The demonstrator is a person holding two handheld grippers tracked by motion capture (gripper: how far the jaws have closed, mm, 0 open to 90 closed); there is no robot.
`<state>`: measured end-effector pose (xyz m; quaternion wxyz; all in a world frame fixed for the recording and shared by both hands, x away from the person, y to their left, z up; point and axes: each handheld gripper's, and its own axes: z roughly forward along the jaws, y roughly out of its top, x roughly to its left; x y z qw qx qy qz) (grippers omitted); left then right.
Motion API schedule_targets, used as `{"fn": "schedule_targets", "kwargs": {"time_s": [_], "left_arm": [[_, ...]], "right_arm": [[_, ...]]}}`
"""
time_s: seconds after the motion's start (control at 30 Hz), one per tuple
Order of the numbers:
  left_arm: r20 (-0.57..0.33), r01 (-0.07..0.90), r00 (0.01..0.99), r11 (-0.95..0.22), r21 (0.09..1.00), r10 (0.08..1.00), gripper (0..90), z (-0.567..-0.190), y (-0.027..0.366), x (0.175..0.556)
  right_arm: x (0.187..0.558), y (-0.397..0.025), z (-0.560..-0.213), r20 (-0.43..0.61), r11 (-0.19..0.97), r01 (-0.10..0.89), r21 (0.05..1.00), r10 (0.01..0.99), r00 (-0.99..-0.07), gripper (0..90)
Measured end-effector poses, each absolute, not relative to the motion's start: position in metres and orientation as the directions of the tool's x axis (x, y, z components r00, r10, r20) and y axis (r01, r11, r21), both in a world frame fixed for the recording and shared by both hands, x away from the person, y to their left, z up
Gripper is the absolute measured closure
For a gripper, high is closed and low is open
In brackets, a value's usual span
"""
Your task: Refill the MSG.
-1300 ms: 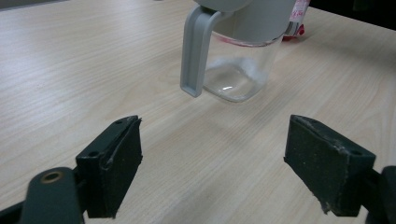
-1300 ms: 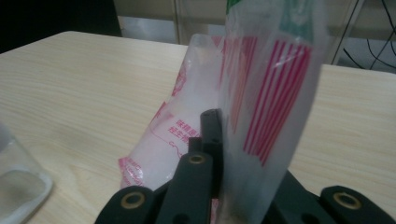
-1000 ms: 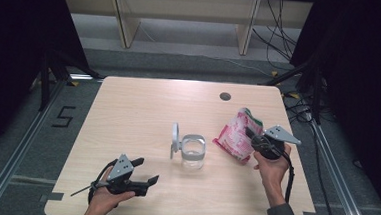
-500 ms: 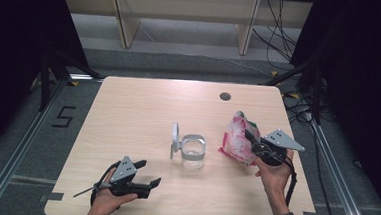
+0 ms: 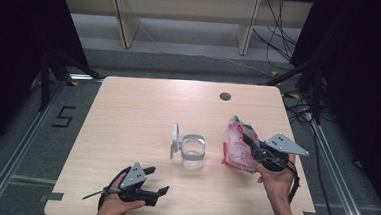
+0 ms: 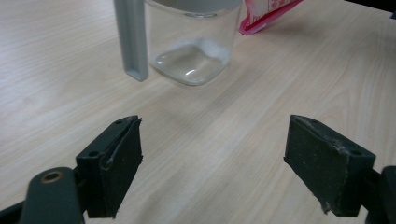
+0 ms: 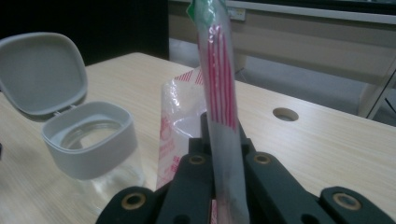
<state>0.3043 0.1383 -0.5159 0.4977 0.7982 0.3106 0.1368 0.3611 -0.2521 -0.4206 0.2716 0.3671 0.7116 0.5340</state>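
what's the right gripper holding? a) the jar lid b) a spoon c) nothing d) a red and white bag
d: the right gripper has its jaws shut on the red and white bag, beside the open jar.

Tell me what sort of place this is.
Probably a lab recording station, not a home: a bare wooden table ringed by dark curtains, metal floor rails, and loose cables by the back wall.

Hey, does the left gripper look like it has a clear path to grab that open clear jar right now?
Probably yes. The left gripper is open and points at the jar, with bare table between them. The jar's hanging lid sits on one side and might get in the way.
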Motion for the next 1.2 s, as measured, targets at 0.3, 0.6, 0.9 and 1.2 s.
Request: {"fn": "schedule_targets", "kwargs": {"time_s": [0.3,0.6,0.9,1.2], "left_arm": [[-0.079,0.333,0.820,-0.360,0.872,0.568,18.2,-0.520,0.104,0.300],[-0.042,0.276,0.837,-0.354,0.894,0.545,18.6,-0.510,0.068,0.305],[-0.045,0.259,0.846,-0.336,0.905,0.532,20.2,-0.509,0.035,0.312],[-0.026,0.241,0.840,-0.331,0.912,0.541,24.3,-0.512,0.016,0.317]], "right_arm": [[0.352,-0.250,-0.411,-0.009,0.166,0.199,0.966,0.788,-0.615,90.0],[0.345,-0.246,-0.400,-0.003,0.152,0.183,0.971,0.776,-0.630,90.0],[0.332,-0.235,-0.385,-0.001,0.141,0.155,0.978,0.744,-0.668,90.0],[0.319,-0.213,-0.374,0.002,0.148,0.138,0.979,0.673,-0.739,90.0]]}}
